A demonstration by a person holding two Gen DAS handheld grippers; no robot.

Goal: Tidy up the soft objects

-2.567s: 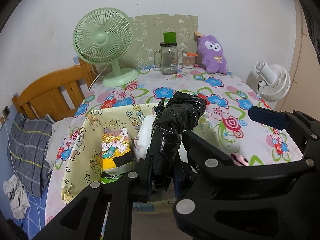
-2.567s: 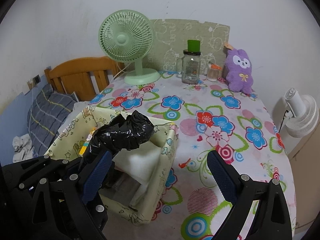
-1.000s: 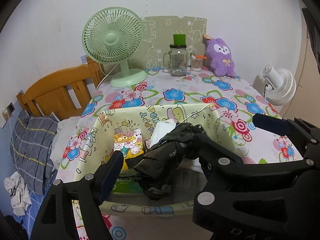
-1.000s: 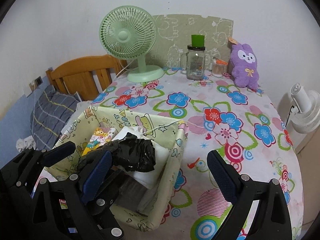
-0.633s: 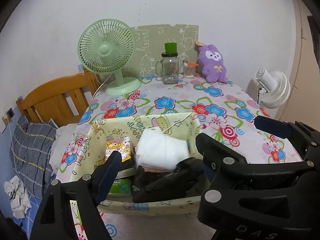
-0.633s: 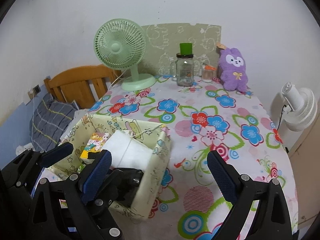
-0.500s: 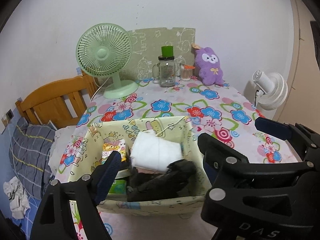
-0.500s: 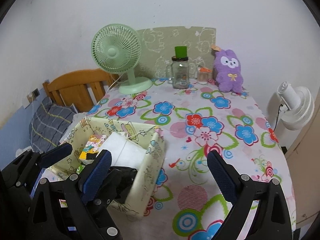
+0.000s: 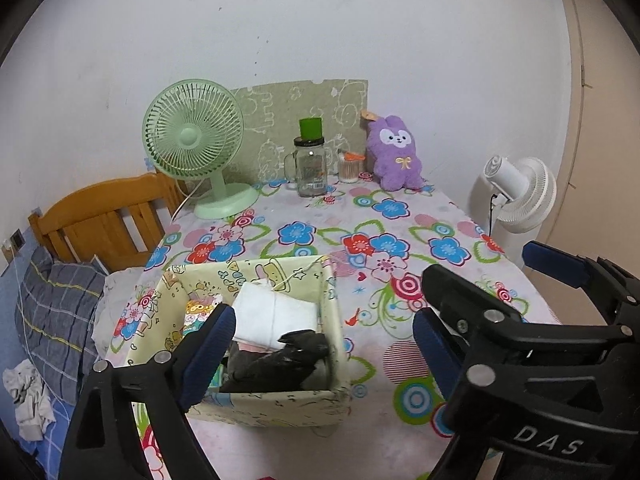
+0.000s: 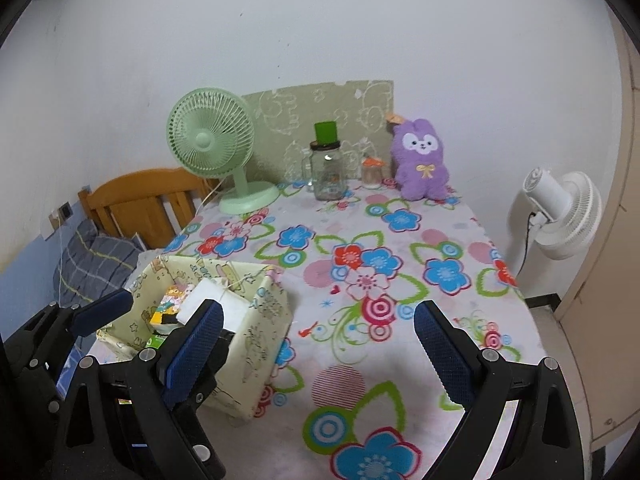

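Both grippers stand wide open and hold nothing. Left gripper (image 9: 322,334): its jaws have just been opening further; the fabric storage box (image 9: 280,398) lies below and beyond the gap between them, with no pad touching it. Right gripper (image 10: 316,344): jaws spread over bare flowered tablecloth (image 10: 360,360), clear of all objects.

The box sits at the near left corner of the table, its left wall close to the table's left edge. Inside it, the crumpled black plastic bag (image 9: 280,360) lies against the near wall. A folded white cloth (image 9: 272,316) lies just beyond and partly under the bag. A yellow cartoon-print packet (image 9: 196,310) stands at the left side of the box.

To the right of the box, the tablecloth is open from the near edge through the middle of the table.

Along the far edge, by the wall, stand a green desk fan (image 9: 196,148) at the left, a glass jar with a green cap (image 9: 310,164) in the middle, and a purple plush rabbit (image 9: 396,154) at the right.

Off the right edge stands a white floor fan (image 10: 560,208). Off the left edge lie a wooden headboard (image 9: 104,216) and a plaid pillow (image 9: 56,308).
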